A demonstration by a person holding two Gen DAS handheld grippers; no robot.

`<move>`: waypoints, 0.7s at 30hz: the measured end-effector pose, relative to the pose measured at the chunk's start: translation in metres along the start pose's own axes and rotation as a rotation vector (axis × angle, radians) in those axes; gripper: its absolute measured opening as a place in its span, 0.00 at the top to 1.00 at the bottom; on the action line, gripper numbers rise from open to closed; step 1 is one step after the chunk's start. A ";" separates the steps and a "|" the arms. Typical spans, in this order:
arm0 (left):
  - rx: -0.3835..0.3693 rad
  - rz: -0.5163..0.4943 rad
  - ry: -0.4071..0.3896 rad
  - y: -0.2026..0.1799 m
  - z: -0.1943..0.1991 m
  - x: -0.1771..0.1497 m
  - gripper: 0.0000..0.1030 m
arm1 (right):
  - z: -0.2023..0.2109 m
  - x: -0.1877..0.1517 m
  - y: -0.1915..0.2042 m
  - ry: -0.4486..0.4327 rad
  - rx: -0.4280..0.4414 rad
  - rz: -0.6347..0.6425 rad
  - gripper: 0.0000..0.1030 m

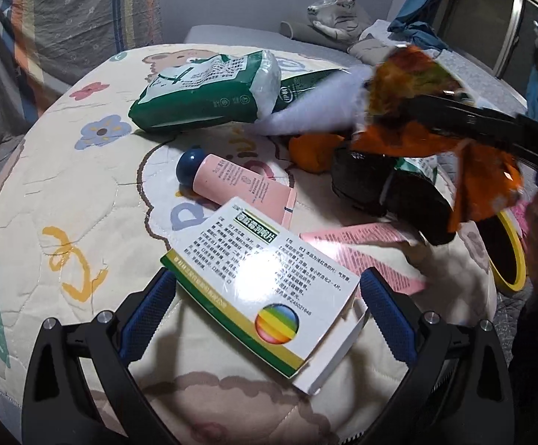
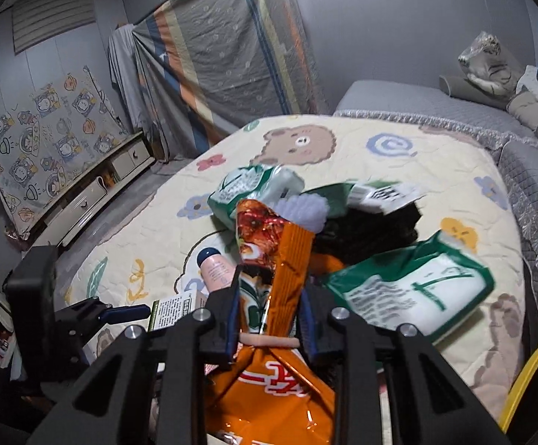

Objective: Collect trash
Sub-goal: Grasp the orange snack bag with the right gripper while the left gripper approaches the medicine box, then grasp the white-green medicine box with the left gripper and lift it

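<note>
Right fingers (image 2: 269, 319): clamped shut on the orange wrapper (image 2: 287, 259), pinching its crumpled middle; the bag hangs both ways out of my grip, clear of the bed (image 2: 380, 148).
Left fingers (image 1: 269, 307): spread wide and holding nothing, one to either side of the box (image 1: 261, 289).
Box: white and green medicine carton lying flat on the quilt, one end flap torn open, just ahead of my left fingers and between them.
Long axis: the box runs diagonally, from upper left down to lower right in the left view, so my left fingers straddle it skewed, not square across its narrow width.
Nearer hand: the left, by far; the right is already full.
Bin (image 1: 510, 259): yellow-rimmed, at the bed's right edge, close under my right hand.
Other litter: pink tube (image 1: 232, 181) just beyond the box, green packs (image 1: 202, 92) farther back.
Next, I judge: drop the wrapper in the bin; roll the left wrist to match the box before closing.
</note>
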State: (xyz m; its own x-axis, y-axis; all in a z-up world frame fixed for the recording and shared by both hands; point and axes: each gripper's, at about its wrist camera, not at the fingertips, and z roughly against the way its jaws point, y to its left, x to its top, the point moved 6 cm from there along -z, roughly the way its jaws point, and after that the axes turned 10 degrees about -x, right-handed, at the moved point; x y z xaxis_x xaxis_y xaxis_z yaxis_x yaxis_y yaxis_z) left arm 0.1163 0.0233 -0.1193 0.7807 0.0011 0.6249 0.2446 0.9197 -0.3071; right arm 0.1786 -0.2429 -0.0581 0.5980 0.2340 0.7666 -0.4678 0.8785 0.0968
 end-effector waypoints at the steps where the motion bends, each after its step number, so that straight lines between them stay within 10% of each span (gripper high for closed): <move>1: -0.001 0.015 0.000 0.001 -0.001 0.001 0.07 | 0.002 -0.001 -0.002 -0.002 0.004 -0.003 0.76; 21: -0.048 0.199 0.068 0.009 -0.019 0.028 0.08 | 0.026 -0.011 -0.012 -0.066 0.092 -0.063 0.76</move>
State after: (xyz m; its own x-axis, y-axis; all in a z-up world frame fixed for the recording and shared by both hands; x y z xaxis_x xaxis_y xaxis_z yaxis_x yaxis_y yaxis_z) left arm 0.1513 0.0243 -0.1179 0.8528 0.1530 0.4993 0.1074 0.8843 -0.4543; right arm 0.1607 -0.2667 -0.0507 0.5854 0.1495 0.7968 -0.4902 0.8481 0.2011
